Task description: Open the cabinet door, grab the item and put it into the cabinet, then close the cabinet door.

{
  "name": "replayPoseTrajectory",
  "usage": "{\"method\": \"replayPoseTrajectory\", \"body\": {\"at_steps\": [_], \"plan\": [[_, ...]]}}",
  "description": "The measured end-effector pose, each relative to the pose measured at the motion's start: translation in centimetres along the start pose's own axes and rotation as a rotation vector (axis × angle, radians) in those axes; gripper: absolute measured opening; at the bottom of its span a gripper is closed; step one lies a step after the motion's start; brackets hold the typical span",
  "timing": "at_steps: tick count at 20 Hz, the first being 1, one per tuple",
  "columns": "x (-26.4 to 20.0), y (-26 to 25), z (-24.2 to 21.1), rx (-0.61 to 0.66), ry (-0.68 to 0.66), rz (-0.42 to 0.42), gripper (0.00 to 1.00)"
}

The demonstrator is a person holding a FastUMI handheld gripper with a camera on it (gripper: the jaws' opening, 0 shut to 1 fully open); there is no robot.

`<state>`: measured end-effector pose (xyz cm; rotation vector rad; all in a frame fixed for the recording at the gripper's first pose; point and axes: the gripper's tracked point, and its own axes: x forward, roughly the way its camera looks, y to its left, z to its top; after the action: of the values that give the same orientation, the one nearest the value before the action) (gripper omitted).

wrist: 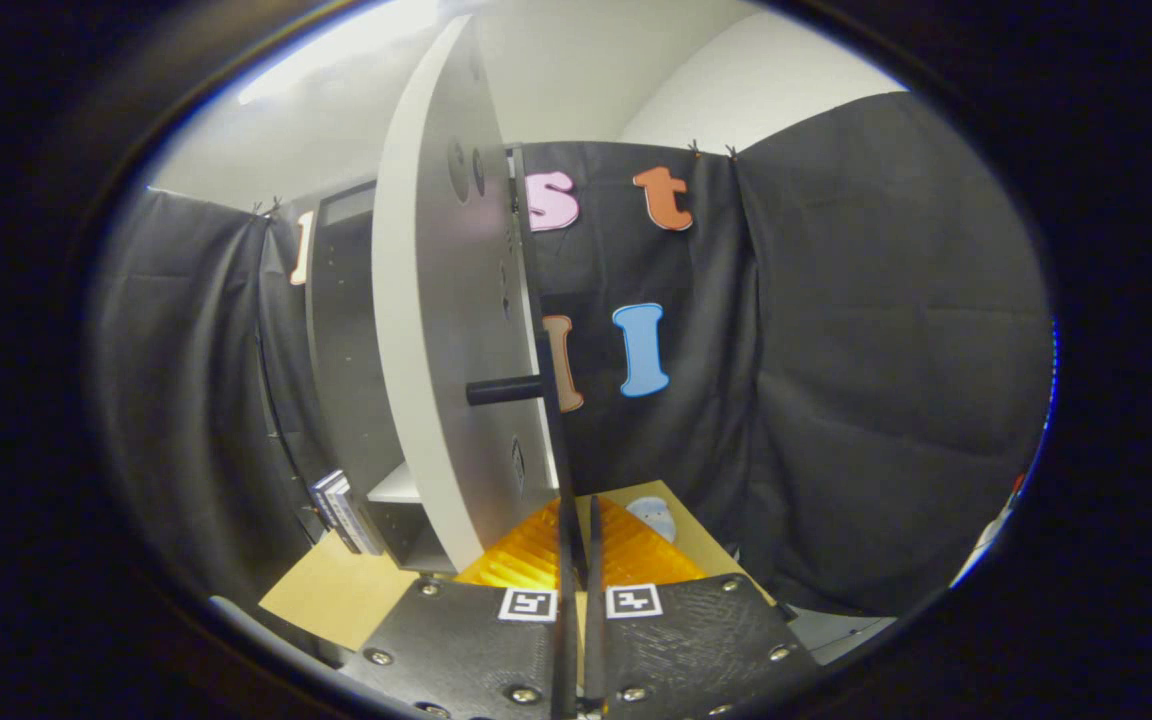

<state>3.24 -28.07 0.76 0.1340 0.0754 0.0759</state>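
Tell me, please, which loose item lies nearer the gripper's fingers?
The pale rounded item just beyond the gripper, whose fingers sit nearly together at the door's edge; the books lean farther off beside the cabinet.

The door (436, 330) looks like smooth, matt laminated board, with a dark matt edge strip and a dark matt peg handle (504, 390) at mid-frame. The cabinet (346, 340) left of it has the same smooth board look, darker inside. The tabletop (336, 592) at lower left looks like matt wood or card. The gripper (581, 520), fingers pressed nearly together at the door's edge, shows ribbed, slightly glossy plastic, with textured matt plates and shiny metal screws.
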Motion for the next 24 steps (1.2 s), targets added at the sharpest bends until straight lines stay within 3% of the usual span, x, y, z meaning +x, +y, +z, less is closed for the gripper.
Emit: {"method": "replayPoseTrajectory", "body": {"at_steps": [6,13,16,21,24], "plan": [[0.1,-0.1,-0.3,-0.012,0.014,0.022,0.04],[-1.0,-0.5,-0.4,-0.024,0.020,-0.066,0.06],[-4.8,-0.2,-2.2,-0.026,0.038,-0.106,0.08],[-7.1,3.8,-3.4,-0.025,0.046,-0.119,0.09],[-7.4,8.6,-5.5,-0.032,0.084,-0.068,0.11]]}}
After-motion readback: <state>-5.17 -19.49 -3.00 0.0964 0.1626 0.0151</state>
